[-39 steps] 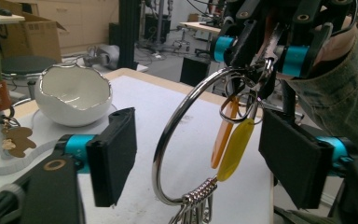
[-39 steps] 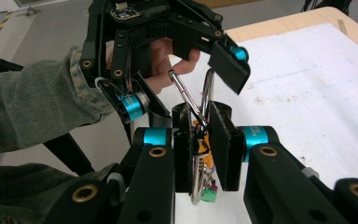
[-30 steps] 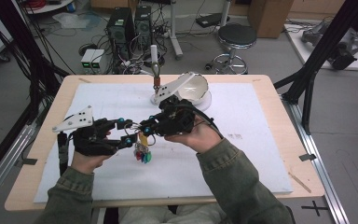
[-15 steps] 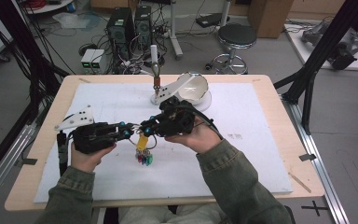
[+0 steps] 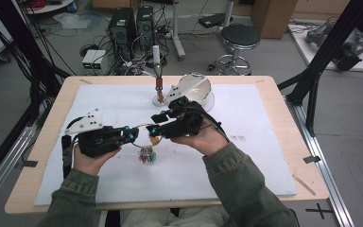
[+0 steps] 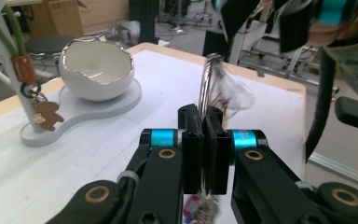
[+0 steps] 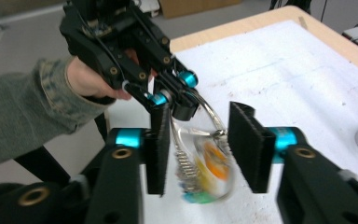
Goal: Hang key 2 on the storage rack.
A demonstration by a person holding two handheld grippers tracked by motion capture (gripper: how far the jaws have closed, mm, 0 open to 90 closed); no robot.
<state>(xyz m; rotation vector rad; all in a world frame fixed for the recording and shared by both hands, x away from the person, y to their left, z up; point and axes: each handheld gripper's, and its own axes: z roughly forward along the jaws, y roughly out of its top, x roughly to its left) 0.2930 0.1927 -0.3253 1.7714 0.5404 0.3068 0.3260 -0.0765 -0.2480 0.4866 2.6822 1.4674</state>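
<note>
Handing over a key ring (image 6: 208, 88) between my 2 claws, mid-air above the white mat (image 5: 246, 156) on the tabletop (image 5: 283, 142).

Left claw (image 5: 131, 137): jaws pressed tight on the metal loop of the ring; in the left gripper view the loop stands upright out of the pads (image 6: 192, 154), toward 12 o'clock. Grip looks firm, low on the loop.

Right claw (image 5: 157, 128): jaws have just been opening and now stand moderately wide. In the right gripper view the charms (image 7: 205, 172) hang blurred between the 2 pads (image 7: 248, 144), touching neither as far as I can tell.

Where it is: in the high view the ring sits near the mat's middle, the coloured charm cluster (image 5: 147, 155) dangling just below the 2 claw tips. The white stand (image 5: 159, 80) with its hanging tag and the eggshell bowl (image 5: 196, 90) lie at about 1 o'clock from the ring, well apart.

Doing it well, by my judgement:
- Keep the left claw clamped and level; it alone carries the load now.
- Draw the right claw back along its own axis, so neither pad snags the swinging charms.
- Let the dangle settle before moving toward the stand.
- Risk: the thin loop twisting in the pads if I tilt the left wrist.
</note>
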